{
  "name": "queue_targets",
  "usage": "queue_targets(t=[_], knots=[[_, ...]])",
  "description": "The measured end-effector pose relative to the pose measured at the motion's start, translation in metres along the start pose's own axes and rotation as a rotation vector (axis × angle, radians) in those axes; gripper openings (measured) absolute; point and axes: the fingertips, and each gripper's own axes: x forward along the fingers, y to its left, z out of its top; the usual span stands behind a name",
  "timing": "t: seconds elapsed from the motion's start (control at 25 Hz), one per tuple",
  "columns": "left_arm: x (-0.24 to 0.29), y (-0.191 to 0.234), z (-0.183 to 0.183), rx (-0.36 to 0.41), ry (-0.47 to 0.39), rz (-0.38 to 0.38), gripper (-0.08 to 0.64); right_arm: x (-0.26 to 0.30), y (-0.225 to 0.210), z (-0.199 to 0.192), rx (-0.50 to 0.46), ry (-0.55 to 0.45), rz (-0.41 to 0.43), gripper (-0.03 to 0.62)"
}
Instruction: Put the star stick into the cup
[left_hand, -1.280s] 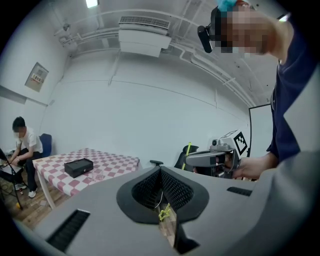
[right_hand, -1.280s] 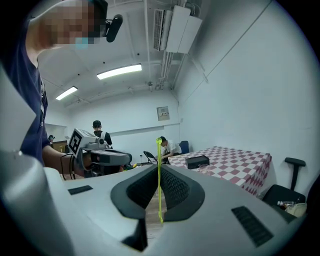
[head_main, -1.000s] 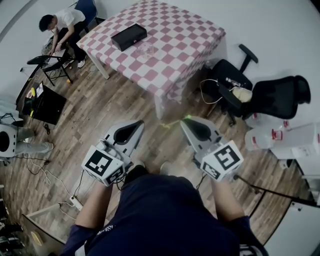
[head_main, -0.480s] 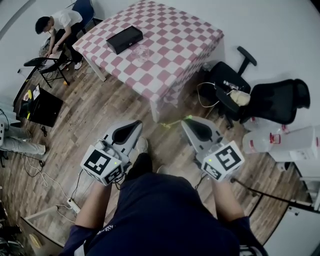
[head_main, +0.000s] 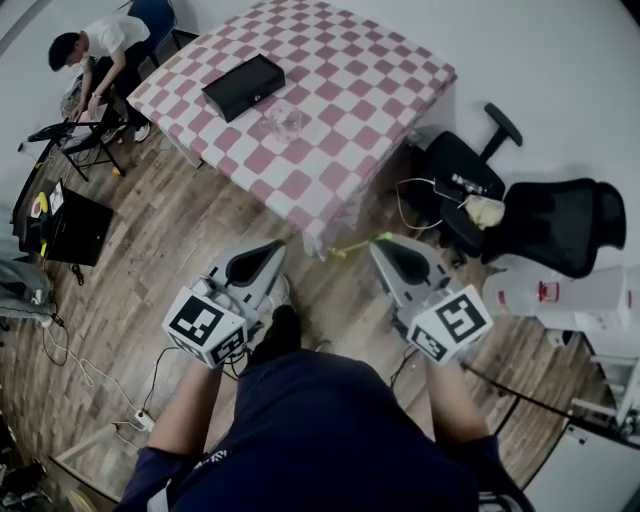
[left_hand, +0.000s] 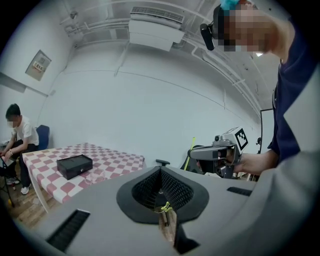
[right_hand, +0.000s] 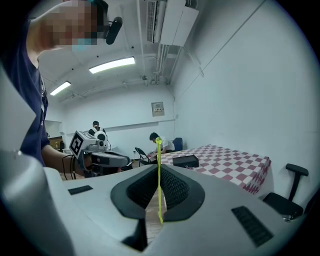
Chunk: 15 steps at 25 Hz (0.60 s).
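Note:
My right gripper (head_main: 379, 244) is shut on the star stick (head_main: 350, 247), a thin yellow-green rod that pokes out to the left over the wooden floor. In the right gripper view the stick (right_hand: 159, 170) stands upright between the shut jaws of that gripper (right_hand: 156, 194). My left gripper (head_main: 274, 248) is level with it, shut and holding nothing, with its jaws (left_hand: 161, 189) pressed together. The clear cup (head_main: 285, 118) stands on the pink checked table (head_main: 340, 110), ahead of both grippers and beyond their reach, and also shows small in the left gripper view (left_hand: 95, 175).
A black box (head_main: 243, 84) lies on the table beside the cup. Two black office chairs (head_main: 470, 185) (head_main: 565, 215) stand to the right, with white jugs (head_main: 560, 292) nearer. A person (head_main: 92, 48) sits at the far left. Cables trail over the floor (head_main: 150, 260).
The table and cup have slid lower and nearer in the head view as the wearer steps forward. Both grippers keep their pose, the right one still holding the stick.

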Motion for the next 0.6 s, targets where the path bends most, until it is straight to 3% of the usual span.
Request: queue_targets(t=[0.6], knots=[[0.052,0.220,0.005,-0.060,0.061,0.015,0.031,0.194,-0.081,0.026,0.036,0.048,-0.067,0.026]])
